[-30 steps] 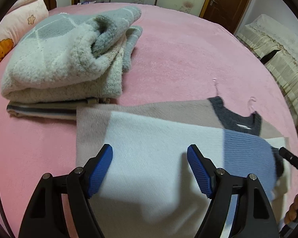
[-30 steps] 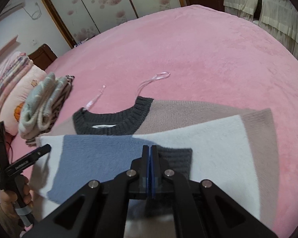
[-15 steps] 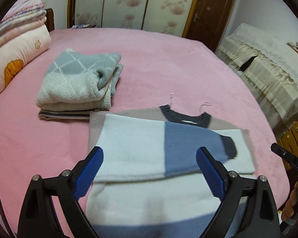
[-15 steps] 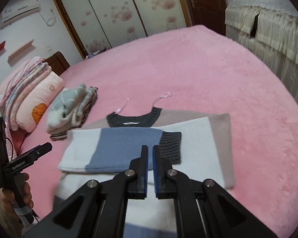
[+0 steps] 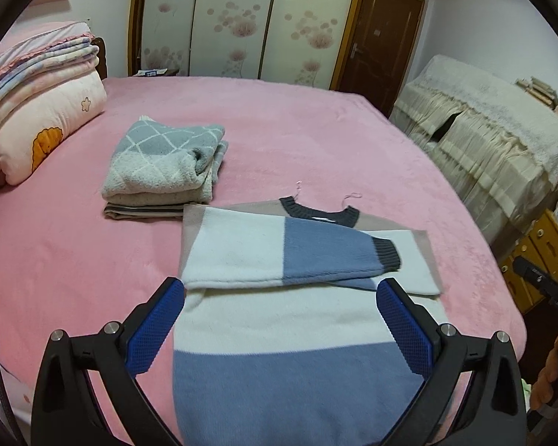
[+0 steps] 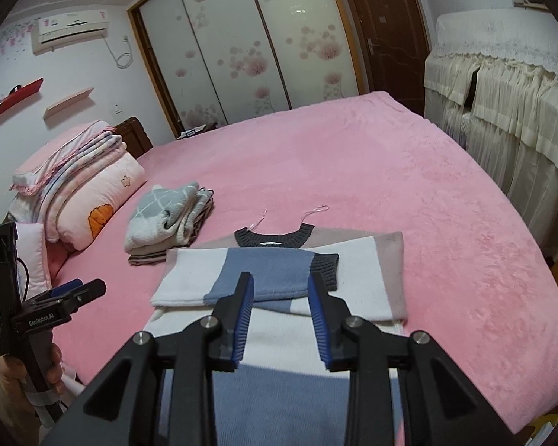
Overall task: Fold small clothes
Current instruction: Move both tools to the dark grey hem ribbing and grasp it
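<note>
The left gripper (image 5: 281,319) has its jaws spread wide and opening, nothing between the blue pads. The right gripper (image 6: 281,319) stands narrower, its jaws also opening, with nothing pinched; both hang above the near part of the sweater (image 5: 301,338) without touching it.

The sweater lies flat on the pink bed cover (image 5: 316,141), banded in blue, white and beige, with its dark grey collar (image 5: 318,215) on the far side. 1 sleeve (image 5: 290,256) is folded across the chest, its grey cuff (image 5: 387,254) towards the right in the left wrist view. Just beside the sweater's far left corner sits a stack of folded clothes (image 5: 163,171), a grey and white diamond-patterned knit on top.

Further left, folded quilts (image 5: 37,111) are piled at the head of the bed. Behind the bed stand sliding wardrobe doors (image 5: 241,22) printed with flowers, a brown door (image 5: 379,37) beside them, and furniture under a cream cover (image 5: 494,137) to the right.
</note>
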`<state>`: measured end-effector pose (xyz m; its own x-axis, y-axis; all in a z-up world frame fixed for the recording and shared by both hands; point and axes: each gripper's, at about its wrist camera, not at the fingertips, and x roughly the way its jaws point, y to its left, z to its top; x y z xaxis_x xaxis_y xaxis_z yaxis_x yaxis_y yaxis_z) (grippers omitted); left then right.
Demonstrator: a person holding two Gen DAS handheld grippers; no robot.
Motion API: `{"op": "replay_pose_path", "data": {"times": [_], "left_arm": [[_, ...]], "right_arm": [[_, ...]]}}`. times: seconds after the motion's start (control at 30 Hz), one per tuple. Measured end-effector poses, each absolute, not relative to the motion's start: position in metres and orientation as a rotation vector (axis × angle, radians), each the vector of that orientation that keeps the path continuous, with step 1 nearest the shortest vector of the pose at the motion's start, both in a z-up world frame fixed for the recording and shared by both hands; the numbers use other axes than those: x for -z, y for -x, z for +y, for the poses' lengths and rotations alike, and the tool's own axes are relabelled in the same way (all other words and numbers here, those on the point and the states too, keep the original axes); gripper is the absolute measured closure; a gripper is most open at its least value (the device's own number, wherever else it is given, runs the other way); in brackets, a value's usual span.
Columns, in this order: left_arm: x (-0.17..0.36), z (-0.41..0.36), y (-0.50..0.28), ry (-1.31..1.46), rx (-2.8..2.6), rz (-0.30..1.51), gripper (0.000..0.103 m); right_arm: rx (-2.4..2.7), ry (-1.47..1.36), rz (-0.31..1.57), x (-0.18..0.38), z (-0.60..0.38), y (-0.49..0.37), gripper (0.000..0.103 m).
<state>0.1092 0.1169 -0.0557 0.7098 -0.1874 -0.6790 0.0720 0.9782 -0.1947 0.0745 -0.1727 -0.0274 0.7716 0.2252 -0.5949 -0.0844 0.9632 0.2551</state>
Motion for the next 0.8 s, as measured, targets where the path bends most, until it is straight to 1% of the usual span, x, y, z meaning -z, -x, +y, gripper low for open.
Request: {"op": "replay_pose_path", "data": {"times": [0.27,0.3,0.33,0.4,0.43,0.53,0.6,0.8], "left_arm": [[0.046,0.111,-0.055,0.140,0.130,0.691,0.001],[0.046,0.110,-0.049,0.130,0.126,0.685,0.001],[0.047,0.110,-0.044,0.126,0.128,0.683,0.001],[0.049,0.110,-0.034,0.128,0.157,0.694,0.001],[0.051,0.111,-0.030,0.132,0.167,0.693,0.001],[0.059,0.117,-0.015,0.128,0.144,0.685,0.001],[0.071,0.122,-0.008,0.124,0.131,0.713,0.001],[0.117,0.140,0.001,0.105,0.082,0.778,0.001]], "right_arm": [[-0.166,-0.188,0.660,0.027,-0.171,-0.026,0.072],[-0.164,-0.175,0.665,0.028,-0.170,-0.022,0.070],[-0.170,-0.164,0.663,0.030,-0.169,-0.016,0.063],[-0.166,-0.143,0.648,0.032,-0.168,-0.004,0.052],[-0.163,-0.131,0.636,0.034,-0.167,0.002,0.050],[-0.157,-0.114,0.606,0.041,-0.166,0.020,0.050],[-0.160,-0.124,0.602,0.048,-0.169,0.028,0.050],[-0.149,-0.105,0.665,0.090,-0.177,0.036,0.050]]}}
